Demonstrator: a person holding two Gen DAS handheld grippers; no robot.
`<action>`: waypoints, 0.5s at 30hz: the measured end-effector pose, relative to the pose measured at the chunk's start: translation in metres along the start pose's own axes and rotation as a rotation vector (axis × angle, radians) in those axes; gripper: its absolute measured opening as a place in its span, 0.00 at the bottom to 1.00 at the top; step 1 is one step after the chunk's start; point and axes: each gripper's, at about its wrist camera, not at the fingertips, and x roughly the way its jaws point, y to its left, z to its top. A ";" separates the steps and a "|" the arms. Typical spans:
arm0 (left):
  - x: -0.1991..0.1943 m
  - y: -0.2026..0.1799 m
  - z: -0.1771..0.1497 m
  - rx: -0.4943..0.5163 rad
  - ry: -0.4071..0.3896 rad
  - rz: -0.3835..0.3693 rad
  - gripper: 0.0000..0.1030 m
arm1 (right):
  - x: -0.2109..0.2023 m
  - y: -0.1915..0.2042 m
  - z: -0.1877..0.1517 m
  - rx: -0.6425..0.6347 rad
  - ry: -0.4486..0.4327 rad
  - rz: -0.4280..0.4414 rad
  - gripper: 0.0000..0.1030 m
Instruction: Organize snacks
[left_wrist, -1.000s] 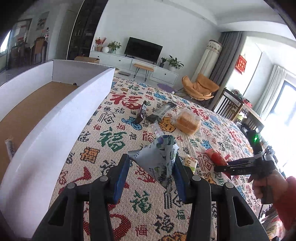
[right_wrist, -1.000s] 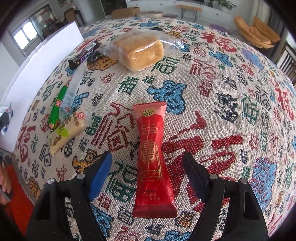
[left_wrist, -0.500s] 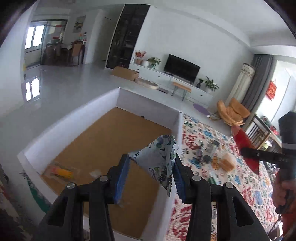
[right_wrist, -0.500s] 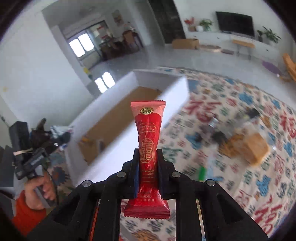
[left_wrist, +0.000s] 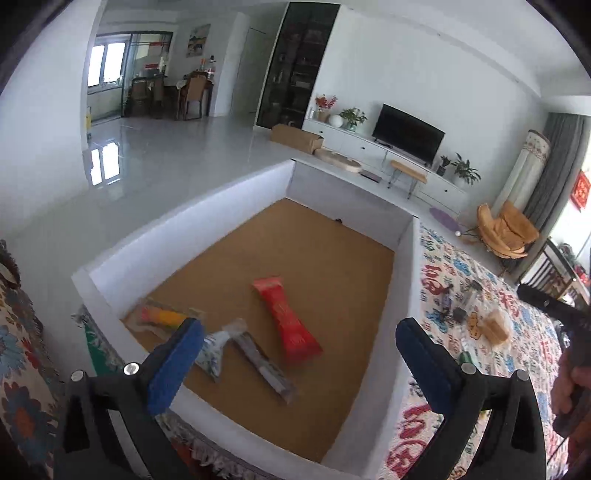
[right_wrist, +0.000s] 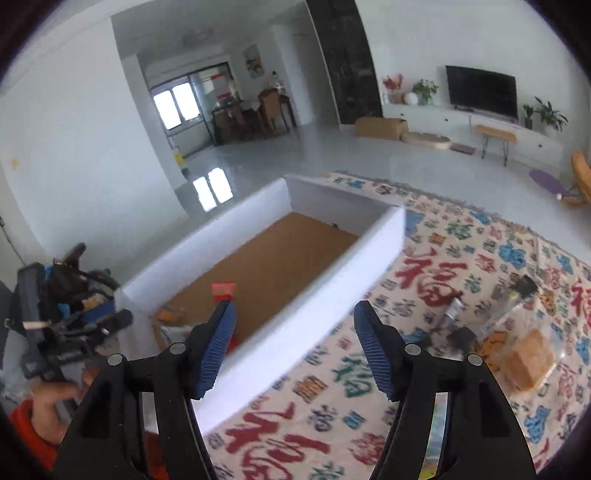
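Both sets of jaws are spreading apart with nothing between the pads: the left gripper (left_wrist: 299, 341) hangs wide over the white box (left_wrist: 192, 212), and the right gripper (right_wrist: 291, 332) opens above the box's near wall (right_wrist: 314, 306).

Down on the box's brown floor lies the red snack packet (left_wrist: 286, 321), flat and slanted, clear of both grippers. Just beside it, a long silvery bar wrapper (left_wrist: 264, 363), and next to that a pale patterned pouch (left_wrist: 214, 349), partly hidden behind the left gripper's blue pad. Over by the box's corner, an orange and yellow packet (left_wrist: 162, 316) in clear wrap.

Out on the patterned cloth (right_wrist: 436, 266) to the right of the box, more snacks wait: a wrapped bread loaf (right_wrist: 530, 360), a couple of dark bars (right_wrist: 461, 334) near it, and something green (left_wrist: 464, 357) by the left gripper's right finger. A hand (right_wrist: 51, 402) in an orange sleeve grips the left tool's handle.
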 end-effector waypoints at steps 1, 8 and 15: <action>-0.002 -0.012 -0.005 0.015 0.004 -0.028 1.00 | -0.005 -0.022 -0.014 0.013 0.020 -0.031 0.68; -0.004 -0.112 -0.030 0.138 0.031 -0.215 1.00 | -0.038 -0.128 -0.125 0.135 0.243 -0.204 0.69; 0.027 -0.175 -0.069 0.213 0.151 -0.249 1.00 | -0.011 -0.087 -0.179 0.054 0.258 -0.183 0.68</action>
